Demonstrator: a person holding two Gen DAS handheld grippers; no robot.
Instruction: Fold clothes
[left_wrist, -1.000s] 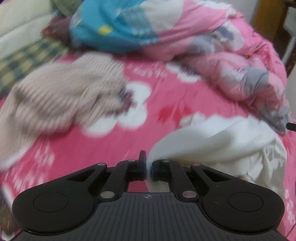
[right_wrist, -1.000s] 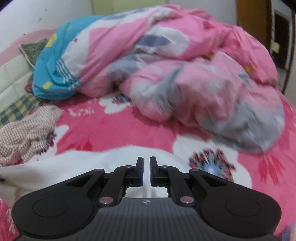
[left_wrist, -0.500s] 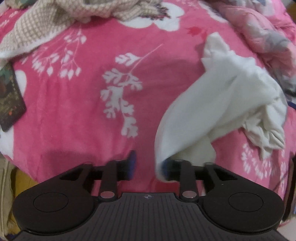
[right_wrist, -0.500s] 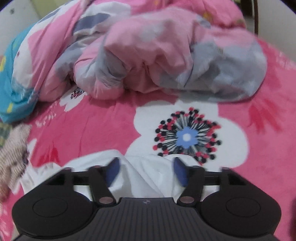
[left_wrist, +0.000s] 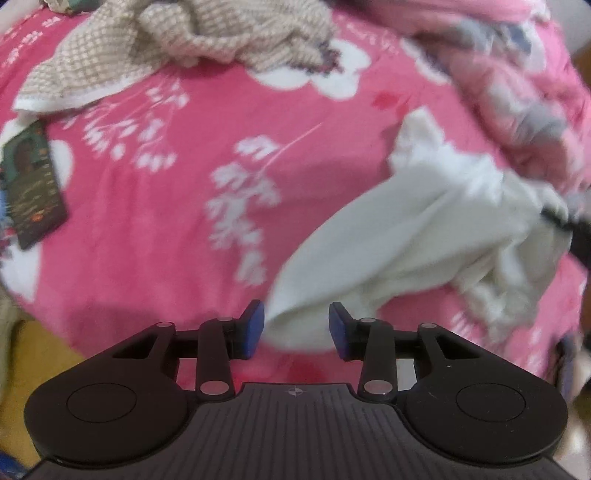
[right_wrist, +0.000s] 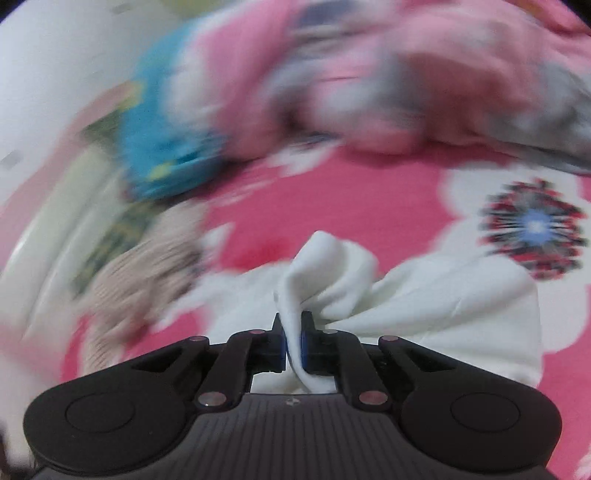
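A white garment (left_wrist: 424, 229) lies bunched on the pink flowered bedspread (left_wrist: 192, 155). My left gripper (left_wrist: 296, 328) is open over the bed's near edge, with the garment's lower end lying between its blue pads, not pinched. My right gripper (right_wrist: 293, 341) is shut on a fold of the same white garment (right_wrist: 436, 295), which bulges up above the fingertips and spreads to the right. The right gripper shows as a dark shape (left_wrist: 576, 236) at the right edge of the left wrist view.
A beige checked garment (left_wrist: 192, 44) lies crumpled at the far left of the bed. A dark card-like object (left_wrist: 33, 184) lies near the left edge. A rumpled pink, grey and blue duvet (right_wrist: 369, 74) is piled at the back. The right wrist view is motion-blurred.
Both grippers were shut on the white garment, then opened. Now the left stays open with the cloth loose between its pads, and the right has shut on a new fold and swung left.
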